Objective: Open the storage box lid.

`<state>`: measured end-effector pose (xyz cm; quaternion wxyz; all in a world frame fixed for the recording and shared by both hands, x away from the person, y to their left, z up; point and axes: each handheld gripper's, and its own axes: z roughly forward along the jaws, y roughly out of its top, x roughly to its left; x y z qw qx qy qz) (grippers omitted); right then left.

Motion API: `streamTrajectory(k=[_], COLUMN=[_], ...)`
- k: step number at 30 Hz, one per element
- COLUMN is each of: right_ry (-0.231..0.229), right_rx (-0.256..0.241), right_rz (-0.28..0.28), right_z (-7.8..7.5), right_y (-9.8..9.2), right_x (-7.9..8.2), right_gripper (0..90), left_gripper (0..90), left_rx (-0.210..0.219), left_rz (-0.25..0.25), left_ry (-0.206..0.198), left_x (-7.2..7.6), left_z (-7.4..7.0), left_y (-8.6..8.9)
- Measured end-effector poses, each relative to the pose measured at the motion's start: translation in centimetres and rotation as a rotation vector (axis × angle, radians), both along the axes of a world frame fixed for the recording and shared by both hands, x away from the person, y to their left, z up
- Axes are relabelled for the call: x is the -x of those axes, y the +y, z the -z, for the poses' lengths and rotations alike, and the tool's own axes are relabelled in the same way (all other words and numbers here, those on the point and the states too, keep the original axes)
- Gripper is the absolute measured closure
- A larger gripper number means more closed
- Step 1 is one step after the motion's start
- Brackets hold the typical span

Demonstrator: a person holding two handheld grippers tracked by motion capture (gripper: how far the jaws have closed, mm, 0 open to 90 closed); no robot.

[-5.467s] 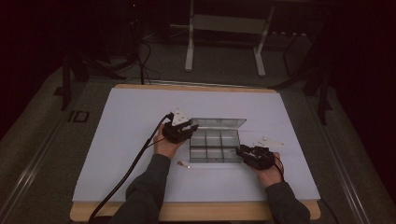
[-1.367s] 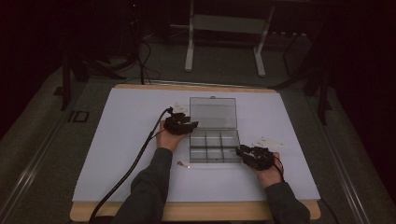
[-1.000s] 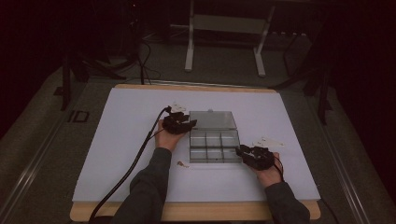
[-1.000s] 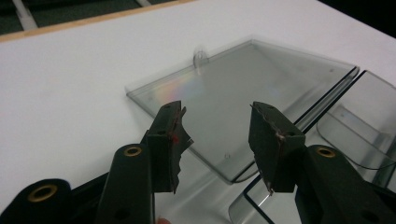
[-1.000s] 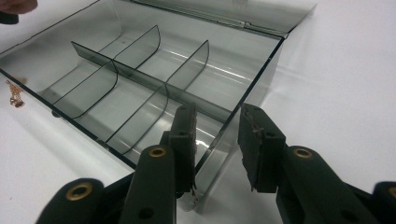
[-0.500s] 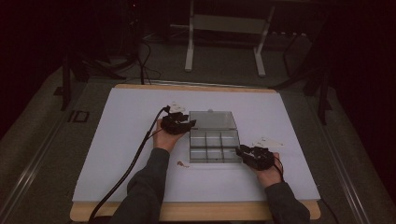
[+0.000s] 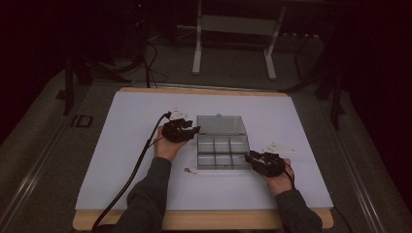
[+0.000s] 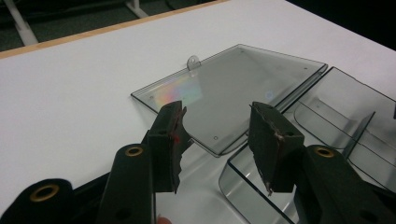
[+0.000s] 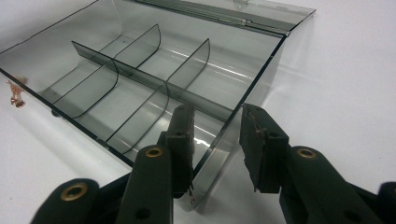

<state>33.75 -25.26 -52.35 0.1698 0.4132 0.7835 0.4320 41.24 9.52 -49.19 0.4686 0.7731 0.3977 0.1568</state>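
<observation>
A clear smoky plastic compartment box lies in the middle of the white table. Its lid point(image 7: 221, 124) is folded back flat on the table behind the divided tray point(image 7: 222, 153). My left gripper point(image 7: 194, 130) hovers at the lid's left edge, open, with nothing between its jaws. In the left gripper view the flat lid point(image 8: 233, 88) lies just beyond the left gripper point(image 8: 217, 109), and the tray point(image 8: 336, 107) sits to the right. My right gripper point(image 7: 252, 158) is at the tray's front right corner. The right gripper point(image 9: 217, 112) stands open astride the corner wall point(image 9: 233, 119), one jaw inside, one outside.
A small copper-coloured bit point(image 7: 188, 170) lies on the table just left of the tray's front, also seen as a copper bit point(image 9: 16, 95) in the right gripper view. The table's wooden edge point(image 7: 204, 219) runs along the front. Metal stand legs point(image 7: 197, 58) rise beyond the far edge.
The lid, raised earlier with my left gripper at it, has swung back and now lies flat behind the tray. The left gripper has drawn slightly left. The right hand has stayed put.
</observation>
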Motion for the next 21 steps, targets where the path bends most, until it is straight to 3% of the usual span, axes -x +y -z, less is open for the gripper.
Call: streamTrajectory(k=[8,21], right_ry=[0.004,-0.011], right_rx=[-0.001,-0.019], right_rz=[-0.003,0.002], right_z=[0.0,-0.3], right_y=[0.0,-0.5], right_x=[0.0,0.0], right_gripper=[64.8,65.5], left_gripper=[55.8,55.6], left_rx=[0.001,-0.011], left_rz=[0.003,0.024], left_ry=[0.004,-0.001], left_x=[0.9,3.5], left_z=[-0.2,-0.5], left_y=[0.8,1.8])
